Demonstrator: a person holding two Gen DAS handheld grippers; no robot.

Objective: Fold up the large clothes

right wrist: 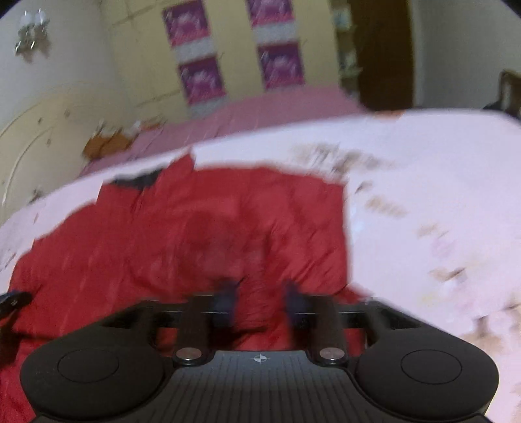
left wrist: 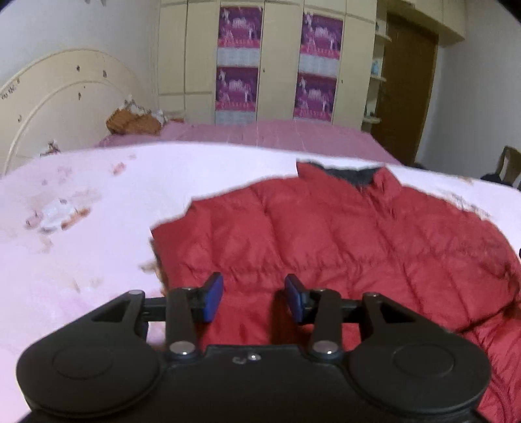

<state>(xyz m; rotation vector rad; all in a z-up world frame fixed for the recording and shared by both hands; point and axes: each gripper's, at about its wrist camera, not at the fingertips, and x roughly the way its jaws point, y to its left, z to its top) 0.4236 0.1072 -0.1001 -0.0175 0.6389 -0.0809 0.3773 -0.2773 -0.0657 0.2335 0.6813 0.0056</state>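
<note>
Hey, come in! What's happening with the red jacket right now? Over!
Left gripper open, nothing between pads. Right gripper open, empty, view blurred. Red jacket lies spread on the pink blanket, collar far side. Nothing in the way.

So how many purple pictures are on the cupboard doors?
4 in the left view: two stacked on the left door, upper and lower, and two on the right door, upper and lower. None looks hidden.

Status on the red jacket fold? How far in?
Done: red puffer jacket lies spread on the pink bedspread, collar at the far end. In hand: left gripper and right gripper sit over its near part, jaws apart, gripping no fabric. Left: no fold visible yet; every fold remains.
</note>
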